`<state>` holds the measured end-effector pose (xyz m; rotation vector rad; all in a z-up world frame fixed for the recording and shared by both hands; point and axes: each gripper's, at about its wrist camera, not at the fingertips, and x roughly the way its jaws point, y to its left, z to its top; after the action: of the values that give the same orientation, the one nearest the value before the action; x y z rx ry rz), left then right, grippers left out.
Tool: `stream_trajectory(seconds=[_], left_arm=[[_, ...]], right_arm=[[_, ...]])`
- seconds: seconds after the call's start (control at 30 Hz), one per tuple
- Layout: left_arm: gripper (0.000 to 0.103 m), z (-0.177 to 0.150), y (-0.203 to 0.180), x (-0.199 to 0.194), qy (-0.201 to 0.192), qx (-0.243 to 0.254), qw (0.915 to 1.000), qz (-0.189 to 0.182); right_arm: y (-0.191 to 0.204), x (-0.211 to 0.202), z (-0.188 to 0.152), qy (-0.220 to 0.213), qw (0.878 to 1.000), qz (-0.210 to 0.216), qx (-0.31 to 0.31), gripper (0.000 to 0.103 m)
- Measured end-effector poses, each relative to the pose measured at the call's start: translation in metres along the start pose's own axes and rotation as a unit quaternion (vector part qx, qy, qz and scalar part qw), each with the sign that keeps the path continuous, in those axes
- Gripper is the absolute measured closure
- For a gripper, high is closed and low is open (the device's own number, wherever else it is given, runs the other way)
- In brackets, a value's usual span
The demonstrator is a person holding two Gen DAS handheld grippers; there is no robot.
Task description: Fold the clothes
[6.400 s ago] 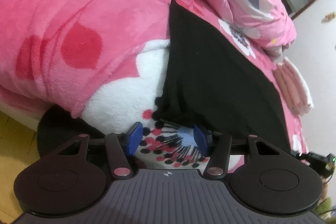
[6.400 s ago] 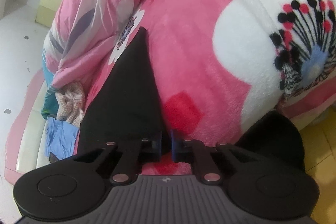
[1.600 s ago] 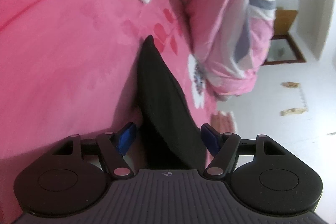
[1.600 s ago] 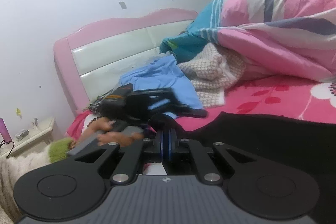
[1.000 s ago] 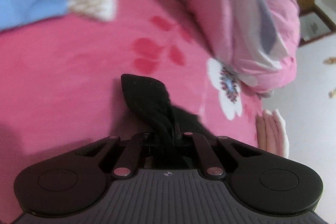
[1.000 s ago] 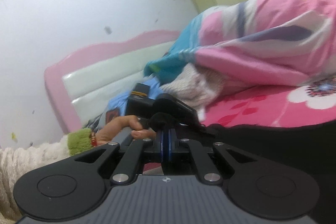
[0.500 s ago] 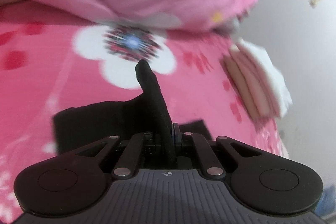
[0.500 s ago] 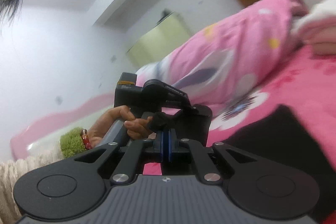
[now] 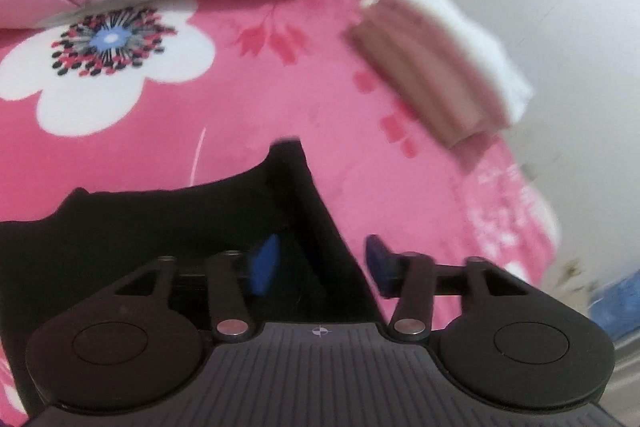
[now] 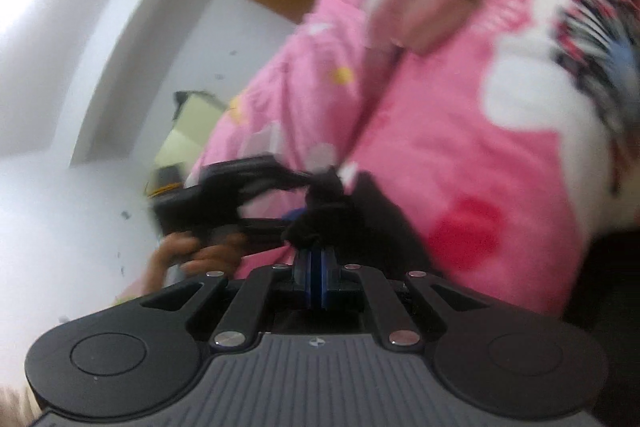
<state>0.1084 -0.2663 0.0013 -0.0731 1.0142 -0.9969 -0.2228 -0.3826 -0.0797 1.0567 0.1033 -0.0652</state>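
The fold looks only partly done: the black garment (image 9: 168, 223) lies on the pink blanket (image 9: 248, 99) of the bed, one flap already brought over, with more folds and smoothing left. At about nine o'clock in the right wrist view the left claw (image 10: 298, 201) appears; its own camera shows it spread wide, a ridge of black cloth running between its blue pads (image 9: 264, 263), gripped by neither. At six o'clock the right claw (image 10: 316, 281) is pressed together, pinching a bunched corner of the garment
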Motion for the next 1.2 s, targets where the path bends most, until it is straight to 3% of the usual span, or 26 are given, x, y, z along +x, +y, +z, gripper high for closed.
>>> stream_trajectory(seconds=[0.17, 0.23, 0.3, 0.43, 0.57, 0.67, 0.8, 0.83, 0.93, 1.07, 1.2], left_arm=[[0.05, -0.004, 0.005, -0.078, -0.033, 0.031, 0.9988, 0.02], [0.05, -0.011, 0.005, -0.116, -0.036, 0.064, 0.9961, 0.05], [0.05, -0.025, 0.004, -0.153, -0.03, 0.109, 0.9885, 0.1], [0.049, -0.072, 0.004, -0.189, 0.011, 0.184, 0.9676, 0.173], [0.049, -0.13, 0.001, -0.184, 0.023, 0.215, 0.9546, 0.205], [0.052, -0.17, -0.008, -0.166, 0.0, 0.25, 0.9416, 0.225], [0.061, -0.207, -0.026, -0.146, -0.041, 0.309, 0.9261, 0.213], [0.062, -0.215, -0.03, -0.141, -0.05, 0.33, 0.9184, 0.212], [0.067, -0.23, -0.041, -0.128, -0.06, 0.392, 0.8941, 0.207], [0.076, -0.24, -0.041, -0.111, -0.056, 0.442, 0.869, 0.215], [0.08, -0.246, -0.038, -0.106, -0.047, 0.47, 0.8552, 0.214]], right_arm=[[-0.027, 0.004, 0.003, 0.014, 0.998, -0.002, 0.064, 0.098], [-0.032, 0.004, 0.005, 0.019, 0.997, 0.003, 0.074, 0.098], [-0.034, 0.006, 0.008, 0.028, 0.997, 0.004, 0.076, 0.096], [-0.032, 0.005, 0.011, 0.048, 0.997, -0.002, 0.062, 0.075], [-0.029, 0.005, 0.017, 0.063, 0.997, -0.009, 0.052, 0.075], [-0.026, 0.005, 0.02, 0.07, 0.997, -0.019, 0.038, 0.075], [-0.023, 0.003, 0.026, 0.078, 0.996, -0.026, 0.032, 0.075], [-0.022, 0.003, 0.027, 0.08, 0.996, -0.028, 0.03, 0.075], [-0.019, 0.001, 0.032, 0.093, 0.995, -0.034, 0.015, 0.075], [-0.013, 0.008, 0.035, 0.116, 0.992, -0.038, -0.007, 0.075], [-0.011, 0.011, 0.035, 0.125, 0.991, -0.038, -0.011, 0.076]])
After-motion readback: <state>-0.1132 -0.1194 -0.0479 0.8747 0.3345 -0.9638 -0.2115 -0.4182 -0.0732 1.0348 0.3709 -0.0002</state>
